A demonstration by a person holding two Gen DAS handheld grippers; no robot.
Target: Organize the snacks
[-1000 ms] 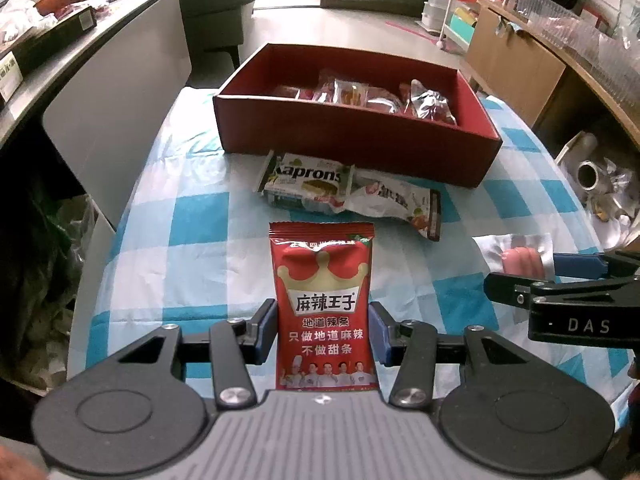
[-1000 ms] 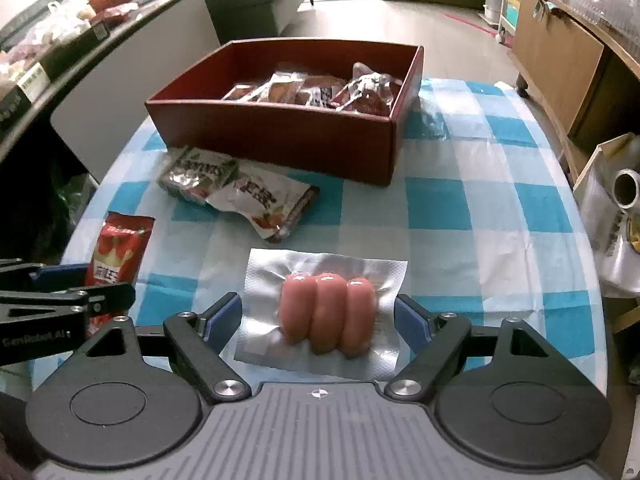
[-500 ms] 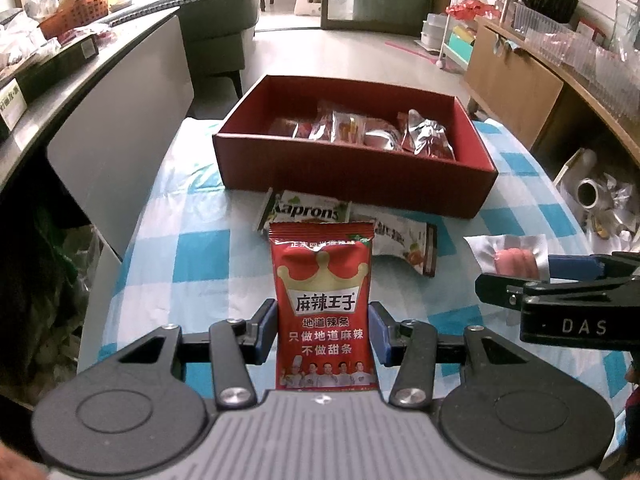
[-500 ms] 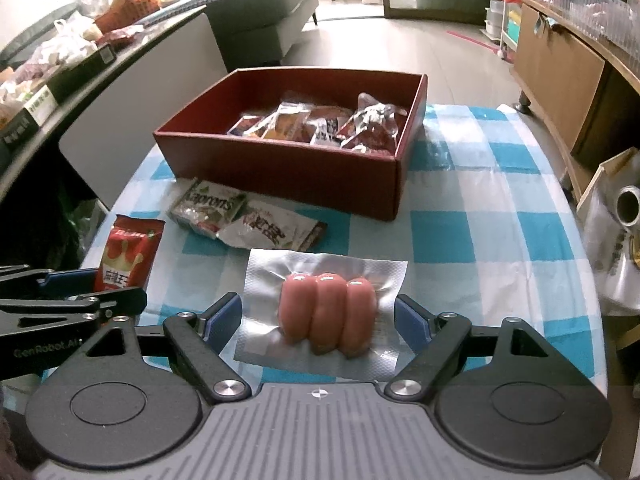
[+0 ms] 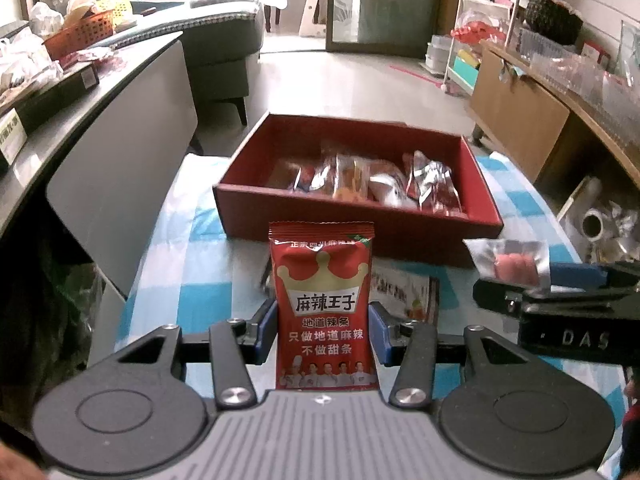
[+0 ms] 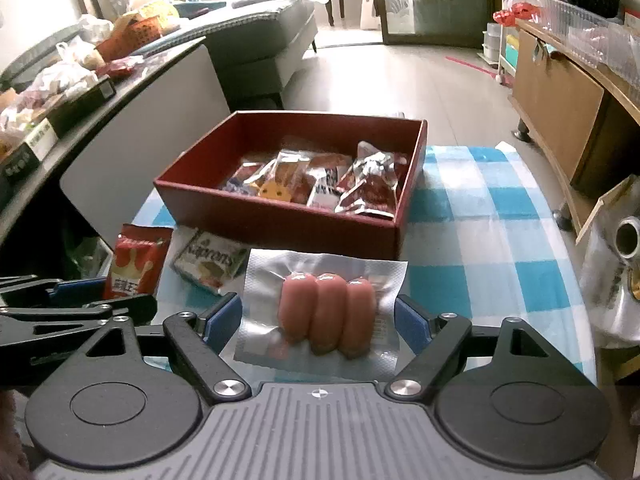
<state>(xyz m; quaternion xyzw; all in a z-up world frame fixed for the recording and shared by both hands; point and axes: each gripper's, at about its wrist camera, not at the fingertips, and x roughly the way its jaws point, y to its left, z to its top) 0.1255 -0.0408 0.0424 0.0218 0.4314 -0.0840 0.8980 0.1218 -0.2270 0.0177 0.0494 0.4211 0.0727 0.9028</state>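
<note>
Tabletop (image 6: 472, 240) under a blue-and-white checked cloth carries a dark red cardboard box (image 6: 280, 224) toward its far edge, several wrapped snacks lying inside it. Just in front of the box, near the left edge, a Kaprons wafer pack (image 6: 208, 260) lies flat, with another flat snack packet (image 5: 404, 292) beside it. Left hand-held gripper (image 5: 322, 330) pinches a red spicy-strip packet (image 5: 322, 304) by its two side edges and holds it upright above the cloth, short of the box's near wall. Right hand-held gripper (image 6: 318, 322) clamps a clear vacuum pack of three pink sausages (image 6: 326, 312) by its side edges, its jaws wide apart on the broad pack, likewise raised off the cloth in front of the box's right half.
</note>
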